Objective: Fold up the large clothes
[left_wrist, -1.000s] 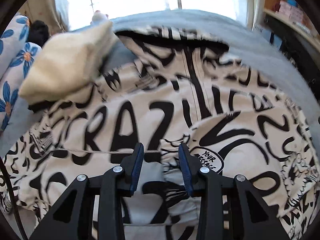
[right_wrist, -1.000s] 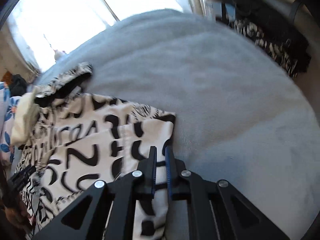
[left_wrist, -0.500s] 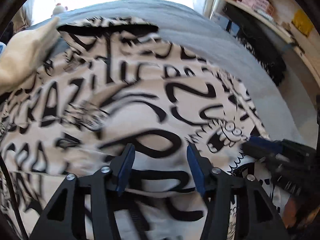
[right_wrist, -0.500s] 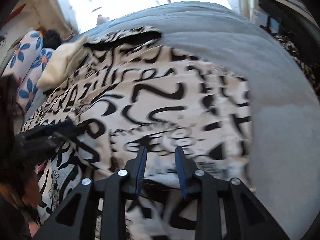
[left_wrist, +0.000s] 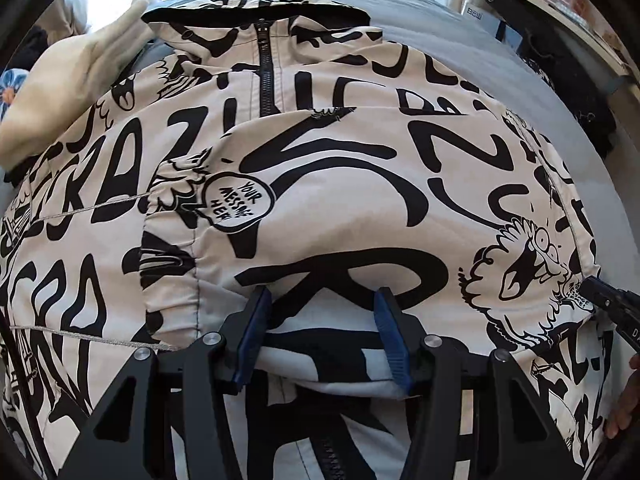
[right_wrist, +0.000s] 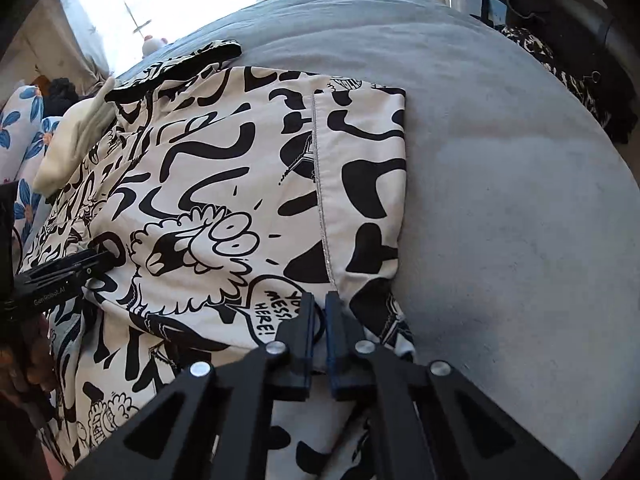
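Observation:
A large cream jacket (left_wrist: 320,168) with black graffiti print and a black zipper lies spread on a grey bed; it also shows in the right wrist view (right_wrist: 224,184). A sleeve lies folded across its front. My left gripper (left_wrist: 322,322) is open, its blue pads spread over the folded fabric near the hem. My right gripper (right_wrist: 318,324) is shut on the jacket's fabric near a grey seam at its right side. The right gripper's tip shows at the right edge of the left wrist view (left_wrist: 612,304), and the left gripper shows at the left of the right wrist view (right_wrist: 60,276).
The grey bed cover (right_wrist: 500,160) stretches to the right of the jacket. A cream pillow (left_wrist: 68,80) and blue-flowered bedding (right_wrist: 24,120) lie at the left. Dark clothes (right_wrist: 576,64) and a shelf (left_wrist: 580,12) are at the far right. A bright window is behind.
The left gripper has opened wider and come back over the jacket's middle. The right gripper has closed on the fabric near the jacket's right edge.

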Available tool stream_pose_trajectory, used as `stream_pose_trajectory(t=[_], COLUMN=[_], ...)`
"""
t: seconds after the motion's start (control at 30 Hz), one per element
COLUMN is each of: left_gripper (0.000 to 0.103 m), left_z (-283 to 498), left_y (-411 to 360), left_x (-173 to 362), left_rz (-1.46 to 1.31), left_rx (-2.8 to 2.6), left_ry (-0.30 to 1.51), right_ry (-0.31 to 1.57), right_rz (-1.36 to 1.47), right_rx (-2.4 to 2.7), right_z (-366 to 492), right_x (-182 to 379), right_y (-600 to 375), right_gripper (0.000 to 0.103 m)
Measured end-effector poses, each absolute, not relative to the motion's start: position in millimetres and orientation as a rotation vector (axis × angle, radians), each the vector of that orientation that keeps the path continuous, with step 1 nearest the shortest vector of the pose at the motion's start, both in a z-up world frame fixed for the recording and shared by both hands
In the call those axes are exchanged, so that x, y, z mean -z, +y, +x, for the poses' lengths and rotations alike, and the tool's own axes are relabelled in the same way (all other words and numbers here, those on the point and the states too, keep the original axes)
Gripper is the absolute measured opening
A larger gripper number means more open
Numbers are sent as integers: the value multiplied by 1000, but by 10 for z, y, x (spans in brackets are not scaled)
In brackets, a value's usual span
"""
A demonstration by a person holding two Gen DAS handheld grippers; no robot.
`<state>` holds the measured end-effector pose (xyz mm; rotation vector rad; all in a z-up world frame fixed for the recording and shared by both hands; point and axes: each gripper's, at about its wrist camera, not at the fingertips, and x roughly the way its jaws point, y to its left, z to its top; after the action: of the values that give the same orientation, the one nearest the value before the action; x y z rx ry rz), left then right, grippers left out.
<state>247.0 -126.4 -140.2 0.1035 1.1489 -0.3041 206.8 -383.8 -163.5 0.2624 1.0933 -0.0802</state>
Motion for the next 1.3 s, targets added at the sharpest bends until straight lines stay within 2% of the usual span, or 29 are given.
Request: stream_pose_trajectory(t=[0.07,0.17,0.57,1.1,1.13,1.17,1.23,1.3], left_gripper=[53,53,66,67,67,67,67,68], left_z=[2463,2394,2114,1416,1370,1339,1245,1152], left_y=[-1278,-1266,-1115,-874,-863,-856,-829,-785], left_x=[1377,1319,1040,665,637,617,565,517], left_rz=[114,126,95,96,99,100,105,107], left_rx=[289,270,243,256,256,258,262,266], left_ry=[1144,1137,1107,1065,1058,1054,1046,1042], right_ry=[1100,1090,1093,1045,1041,1032,1007,997], right_rz=[232,212,365,399,401,408,418,412], right_rx=[101,134,106,37,30,16,-23,-37], right_z=[2084,2061,1776,1337,1311,1276,1201,1144], right_x=[1643,1605,1418,1199,1177,1147,1084,1046], right_y=[-3770,-3684,-3792,-3490,-3461,-3424,-3337,-3251], right_gripper=[8,8,10,12,17,31,49,50])
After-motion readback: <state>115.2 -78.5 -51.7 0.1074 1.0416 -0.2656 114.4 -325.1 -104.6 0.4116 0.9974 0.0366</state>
